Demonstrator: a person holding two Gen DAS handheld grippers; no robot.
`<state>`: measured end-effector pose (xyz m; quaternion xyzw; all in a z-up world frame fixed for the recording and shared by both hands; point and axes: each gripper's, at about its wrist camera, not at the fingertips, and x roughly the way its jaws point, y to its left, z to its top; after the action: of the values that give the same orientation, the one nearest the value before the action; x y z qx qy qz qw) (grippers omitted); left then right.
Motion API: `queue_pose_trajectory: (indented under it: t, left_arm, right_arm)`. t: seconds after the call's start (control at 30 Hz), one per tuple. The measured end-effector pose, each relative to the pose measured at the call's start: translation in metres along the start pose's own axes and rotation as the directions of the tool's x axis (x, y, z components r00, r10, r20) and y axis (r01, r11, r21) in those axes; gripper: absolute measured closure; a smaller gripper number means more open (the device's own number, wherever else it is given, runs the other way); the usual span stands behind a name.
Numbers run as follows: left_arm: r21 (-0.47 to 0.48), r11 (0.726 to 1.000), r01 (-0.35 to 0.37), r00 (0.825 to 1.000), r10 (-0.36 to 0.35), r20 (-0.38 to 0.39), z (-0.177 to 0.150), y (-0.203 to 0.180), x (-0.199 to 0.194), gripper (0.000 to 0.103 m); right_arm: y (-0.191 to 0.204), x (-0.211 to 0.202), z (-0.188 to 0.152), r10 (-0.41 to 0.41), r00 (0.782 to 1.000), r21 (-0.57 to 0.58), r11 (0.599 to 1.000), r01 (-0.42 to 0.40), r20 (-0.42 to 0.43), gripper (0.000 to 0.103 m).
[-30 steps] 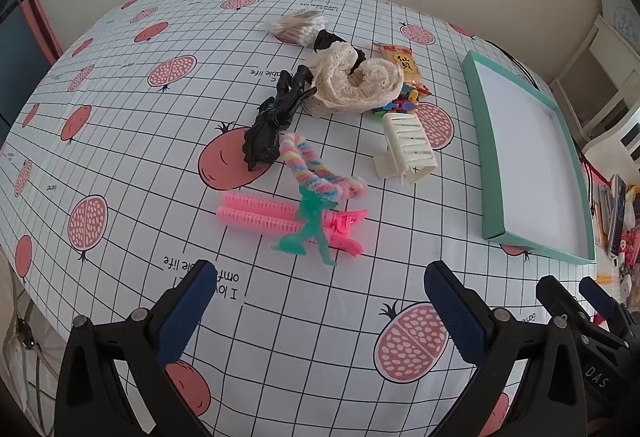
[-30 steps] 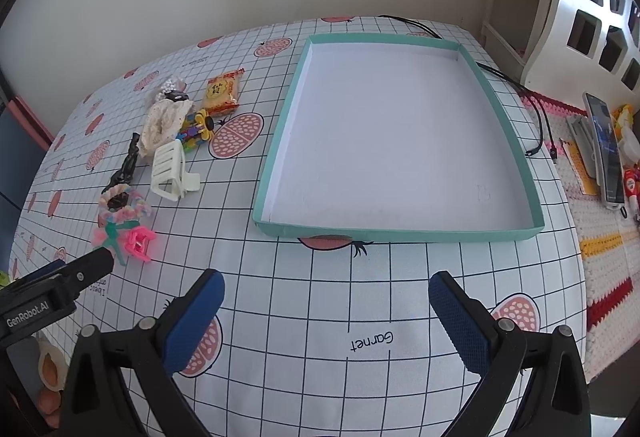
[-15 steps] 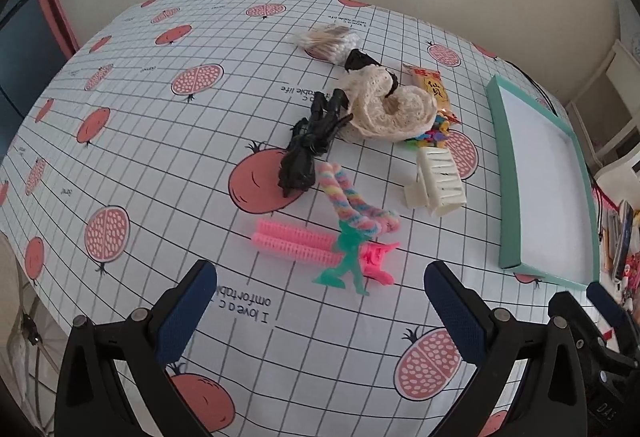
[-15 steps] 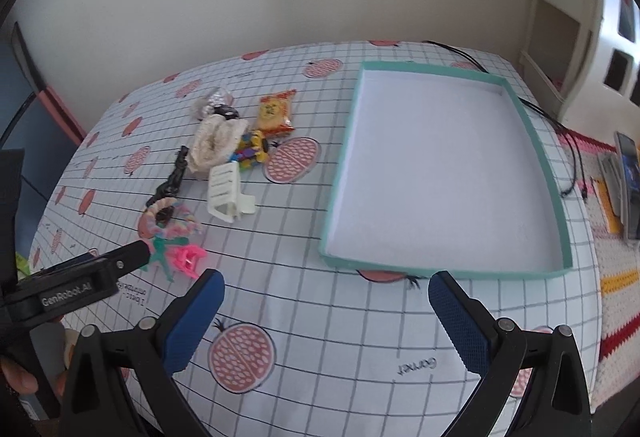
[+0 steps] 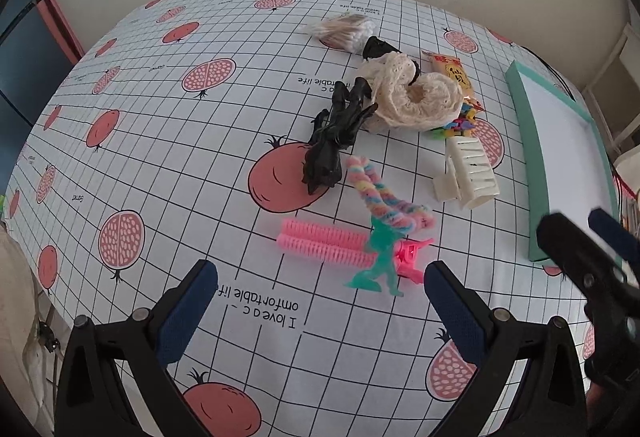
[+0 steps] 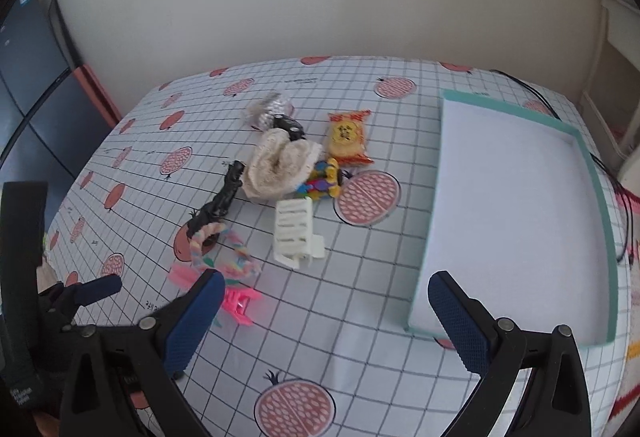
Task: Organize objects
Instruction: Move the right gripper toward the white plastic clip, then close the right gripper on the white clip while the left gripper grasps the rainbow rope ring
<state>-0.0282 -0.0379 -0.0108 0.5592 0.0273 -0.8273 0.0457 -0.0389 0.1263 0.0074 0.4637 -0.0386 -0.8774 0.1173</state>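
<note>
Both hand-held grippers hover spread and empty above the bench's near edge: left (image 5: 320, 301), right (image 6: 324, 311). Pink hair roller (image 5: 324, 243), pastel twisted tie (image 5: 380, 197), white claw clip (image 6: 295, 235) lie mid-bench; teal tray (image 6: 596, 173) sits toward the right edge.

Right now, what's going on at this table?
Nothing is picked up yet. The left gripper and right gripper both hover open over the pomegranate-print tablecloth. Hair clips, the cream lace scrunchie and the orange snack packet lie loose beside the empty teal-rimmed tray.
</note>
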Motion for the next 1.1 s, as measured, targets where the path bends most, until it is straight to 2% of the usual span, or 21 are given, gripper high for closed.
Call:
queue_pose_trajectory:
  t: [0.13,0.2,0.27,0.5,0.63,0.73,0.83,0.97,1.03,1.1]
  left_arm:
    - [-0.015,1.000,0.004,1.000,-0.004,-0.002,0.000,0.003,0.002,0.000]
    - [-0.021,1.000,0.010,1.000,-0.010,-0.006,0.000,0.004,0.003,0.001]
    - [-0.019,1.000,0.012,1.000,-0.013,-0.006,0.000,0.004,0.005,0.003]
    - [-0.004,1.000,0.027,0.999,-0.027,-0.021,0.002,0.001,0.009,0.014]
    - [-0.009,0.999,0.045,0.999,-0.045,0.007,0.009,0.003,0.003,0.014]
    - [-0.019,0.997,0.077,0.996,-0.076,0.040,0.016,0.005,-0.003,0.014]
    - [-0.013,0.996,0.087,0.995,-0.086,0.046,0.024,0.003,-0.004,0.020]
    - [-0.031,0.995,0.099,0.994,-0.098,0.038,0.027,0.008,0.000,0.021]
    - [-0.026,0.994,0.106,0.994,-0.105,0.032,0.029,0.006,0.003,0.030]
    - [-0.029,0.994,0.108,0.994,-0.107,0.019,0.031,0.006,0.007,0.032]
  right_arm:
    - [0.004,0.012,0.010,0.001,1.000,-0.021,1.000,-0.001,0.005,0.008]
    - [0.004,0.018,0.014,0.018,1.000,-0.018,1.000,-0.018,0.001,0.015]
    - [0.004,0.026,0.019,0.036,0.999,-0.018,0.999,-0.036,-0.007,0.019]
    - [0.002,0.046,0.024,0.096,0.995,0.009,0.995,-0.096,-0.033,0.027]
    - [0.002,0.051,0.023,0.121,0.991,0.020,0.993,-0.120,-0.052,0.028]
    - [0.000,0.057,0.025,0.124,0.991,0.031,0.992,-0.122,-0.059,0.033]
    - [-0.003,0.064,0.026,0.144,0.987,0.063,0.988,-0.140,-0.073,0.040]
    - [-0.003,0.069,0.024,0.132,0.987,0.049,0.991,-0.127,-0.095,0.045]
    - [-0.004,0.072,0.023,0.137,0.985,0.054,0.990,-0.132,-0.104,0.048]
    - [-0.004,0.074,0.022,0.139,0.984,0.053,0.990,-0.134,-0.113,0.049]
